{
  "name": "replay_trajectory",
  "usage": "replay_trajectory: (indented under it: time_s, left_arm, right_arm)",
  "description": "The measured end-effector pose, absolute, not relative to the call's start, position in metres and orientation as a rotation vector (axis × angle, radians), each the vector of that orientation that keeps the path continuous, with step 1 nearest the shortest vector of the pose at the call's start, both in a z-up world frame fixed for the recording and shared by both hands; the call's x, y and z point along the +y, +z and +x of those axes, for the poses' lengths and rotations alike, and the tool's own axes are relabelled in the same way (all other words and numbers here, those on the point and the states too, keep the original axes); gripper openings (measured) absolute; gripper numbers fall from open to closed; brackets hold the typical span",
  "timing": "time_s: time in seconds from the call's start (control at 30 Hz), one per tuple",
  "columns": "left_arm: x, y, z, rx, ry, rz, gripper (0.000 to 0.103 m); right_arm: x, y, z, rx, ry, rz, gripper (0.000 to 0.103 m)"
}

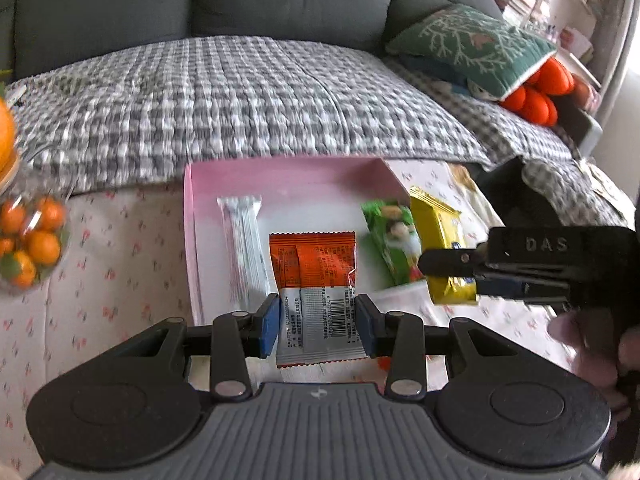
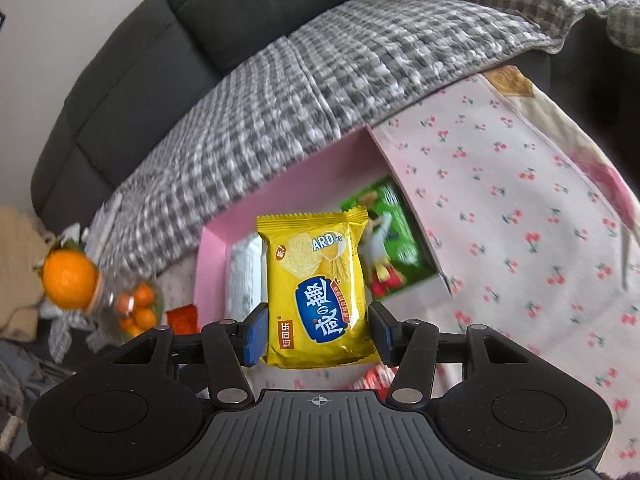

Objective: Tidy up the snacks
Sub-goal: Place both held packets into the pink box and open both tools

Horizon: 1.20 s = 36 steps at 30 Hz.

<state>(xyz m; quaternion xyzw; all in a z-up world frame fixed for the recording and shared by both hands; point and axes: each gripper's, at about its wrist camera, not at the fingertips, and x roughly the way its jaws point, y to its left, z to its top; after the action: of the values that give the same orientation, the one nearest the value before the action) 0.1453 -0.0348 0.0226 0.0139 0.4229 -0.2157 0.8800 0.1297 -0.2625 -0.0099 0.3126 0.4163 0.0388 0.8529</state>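
Left wrist view. The left gripper (image 1: 317, 322) had its blue-padded jaws clamped on the near end of an orange-and-silver snack packet (image 1: 316, 288), whose far end reached over the open near side into a pink box (image 1: 280, 176). The box stood on a floral-print cloth (image 1: 120, 260) covering the table, its back wall against the table's far edge, beside a sofa spread with a grey checked blanket (image 1: 240, 92). Inside the box, a white striped packet (image 1: 244, 248) lay along the left wall and a green packet (image 1: 394, 240) lay near the right wall. The right gripper (image 1: 452, 276) entered from the right, its jaws closed on a yellow biscuit packet (image 1: 440, 240) held at the box's right wall. A clear container of small oranges (image 1: 28, 248) stood at the table's left edge. A green embroidered cushion (image 1: 476, 48) rested on the sofa at upper right.

Right wrist view. The right gripper (image 2: 318, 334) gripped the lower part of the yellow biscuit packet (image 2: 316, 288) between its pads, the packet upright in front of the pink box (image 2: 216, 256). The green packet (image 2: 384, 240) lay in the box against its right wall; the white striped packet (image 2: 244, 276) showed behind the yellow one on the left. The container of small oranges (image 2: 132, 308), topped by a larger orange (image 2: 68, 276), stood towards the table's left edge on the floral-print cloth (image 2: 520, 220).
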Motion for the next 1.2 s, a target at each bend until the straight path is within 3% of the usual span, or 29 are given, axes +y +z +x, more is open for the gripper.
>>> replay_trajectory:
  time_s: [0.6, 0.67, 0.73, 0.97, 1.2]
  left_arm:
    - [-0.042, -0.017, 0.192, 0.885, -0.407, 0.032, 0.040]
    - [-0.042, -0.018, 0.193, 0.881, -0.395, 0.032, 0.054]
    - [-0.042, -0.018, 0.191, 0.876, -0.389, 0.038, 0.060]
    - [-0.041, -0.014, 0.188, 0.870, -0.389, 0.058, 0.079]
    - [-0.037, -0.008, 0.175, 0.868, -0.383, 0.074, 0.091]
  right_arm:
    - [-0.248, -0.034, 0.162, 0.812, 0.041, 0.611, 0.053]
    - [-0.248, -0.032, 0.162, 0.812, 0.039, 0.607, 0.060]
    - [-0.248, -0.030, 0.161, 0.809, 0.034, 0.602, 0.068]
    - [-0.246, -0.025, 0.159, 0.830, 0.046, 0.601, 0.080]
    - [-0.246, -0.014, 0.149, 0.844, 0.045, 0.553, 0.087]
